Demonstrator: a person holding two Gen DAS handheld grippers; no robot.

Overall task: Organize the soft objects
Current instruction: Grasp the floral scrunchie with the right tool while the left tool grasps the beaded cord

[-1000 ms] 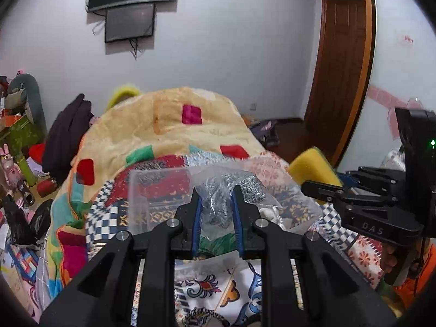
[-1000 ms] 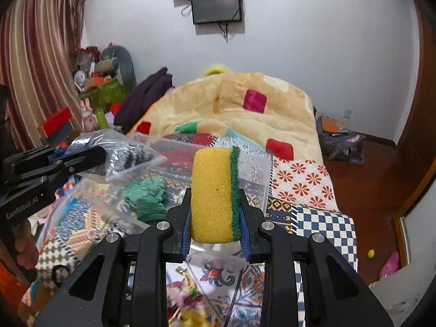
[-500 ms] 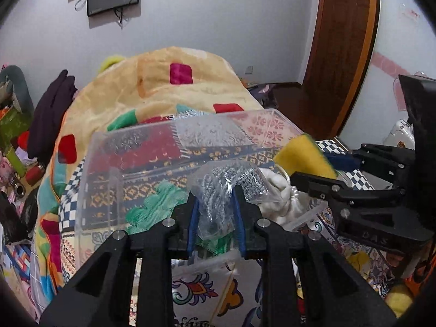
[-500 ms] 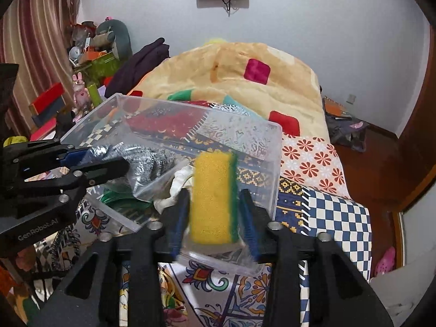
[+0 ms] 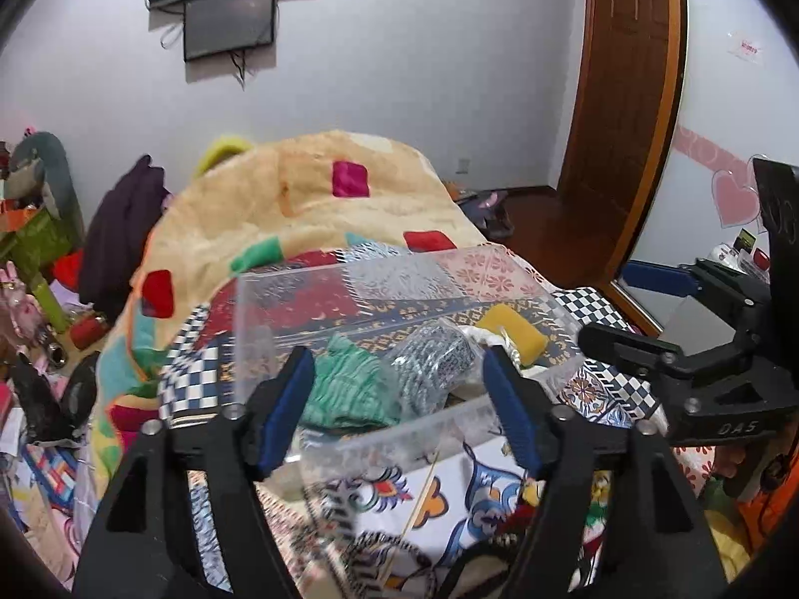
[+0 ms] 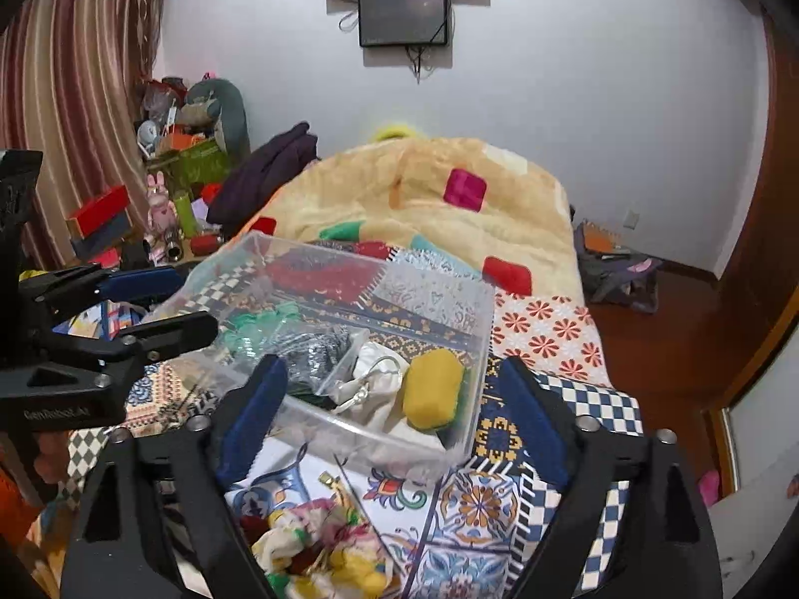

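**Q:** Sponge (image 6: 433, 389), yellow with a green scrub edge: where does it lie?

**A:** Inside the clear plastic bin (image 6: 477, 344) that sits on the patterned bedspread (image 6: 544, 334). It rests at the bin's right end, touching a crumpled white cloth (image 6: 372, 372). Beside that lies a clear bag of dark grey scrubbing material (image 5: 432, 364), then a green knitted cloth (image 5: 349, 384) towards the left.

**Q:** What are the two claws doing?

**A:** Both stand wide apart and hold nothing. The left gripper (image 5: 399, 409) hovers at the bin's near wall, its blue pads framing the bag and the green cloth. The right gripper (image 6: 394, 417) hovers above the near rim, framing the sponge and the white cloth.

**Q:** Why that arrangement?

**A:** My reading is that the soft items are gathered in one see-through container so they stay together and can be checked at a glance. The spread fingers suggest each claw has let go of its load.

**Q:** Anything left over?

**A:** A small heap of colourful fabric (image 6: 319, 546) lies on the bedspread in front of the bin, likely the next candidate. A folded beige blanket (image 6: 449, 209) sits beyond.
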